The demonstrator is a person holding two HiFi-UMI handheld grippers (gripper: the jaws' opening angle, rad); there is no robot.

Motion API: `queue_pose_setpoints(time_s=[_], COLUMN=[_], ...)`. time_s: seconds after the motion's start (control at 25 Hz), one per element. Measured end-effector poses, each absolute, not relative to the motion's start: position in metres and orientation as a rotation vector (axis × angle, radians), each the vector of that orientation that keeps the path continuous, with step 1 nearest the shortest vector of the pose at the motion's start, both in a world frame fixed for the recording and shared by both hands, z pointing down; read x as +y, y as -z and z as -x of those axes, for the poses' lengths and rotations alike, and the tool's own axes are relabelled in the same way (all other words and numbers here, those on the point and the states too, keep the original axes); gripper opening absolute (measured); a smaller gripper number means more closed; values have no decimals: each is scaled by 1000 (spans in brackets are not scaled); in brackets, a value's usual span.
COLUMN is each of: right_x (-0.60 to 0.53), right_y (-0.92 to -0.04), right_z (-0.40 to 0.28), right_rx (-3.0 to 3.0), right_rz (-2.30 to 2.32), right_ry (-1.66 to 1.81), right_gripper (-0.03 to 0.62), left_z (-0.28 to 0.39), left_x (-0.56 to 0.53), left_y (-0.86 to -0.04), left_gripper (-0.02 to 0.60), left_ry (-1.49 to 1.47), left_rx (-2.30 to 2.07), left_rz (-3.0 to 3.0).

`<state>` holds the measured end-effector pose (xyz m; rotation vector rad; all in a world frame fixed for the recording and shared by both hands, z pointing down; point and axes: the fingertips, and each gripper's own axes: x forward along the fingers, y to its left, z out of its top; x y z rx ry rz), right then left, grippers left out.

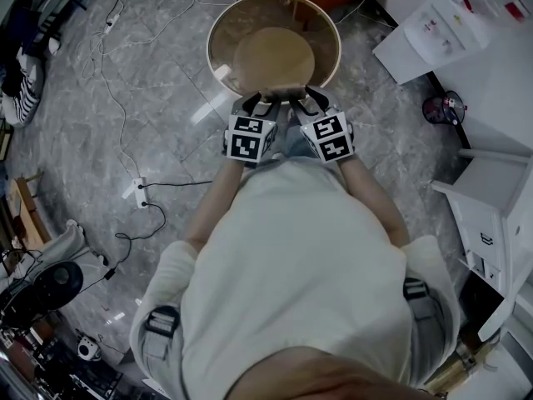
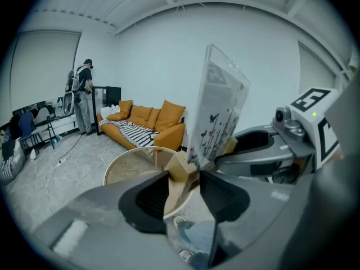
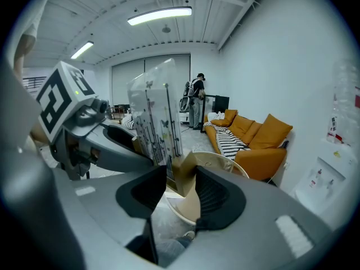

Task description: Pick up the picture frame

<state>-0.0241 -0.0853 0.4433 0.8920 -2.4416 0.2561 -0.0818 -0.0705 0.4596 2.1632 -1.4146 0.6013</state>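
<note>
Left gripper (image 2: 184, 180) and right gripper (image 3: 180, 176) jaws clamp the picture frame (image 2: 216, 111) above round table (image 1: 211, 45).

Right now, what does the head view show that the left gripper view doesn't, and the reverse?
Only the head view: the wearer's white shirt, a power strip with cables on the floor, and white cabinets at right. Only the left gripper view: a person standing in the background, and the butterfly print on the clear picture frame. Both: the round table, the orange sofa, and the left tongs and right tongs, which grip the frame's wooden base.
</note>
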Motion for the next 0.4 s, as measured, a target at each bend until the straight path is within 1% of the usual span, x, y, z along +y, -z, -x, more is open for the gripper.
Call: queue_pose_setpoints(time_s=[0.4], right_x=[-90], right_y=[-446], right_z=[27], right_rx=[-2442], right_rz=[-874], right_ry=[-256], right_gripper=[162], left_z=[84], left_x=[-75], left_y=[-462], left_gripper=[173], left_ry=[-599], left_rx=[-1418], left_rz=[-2148])
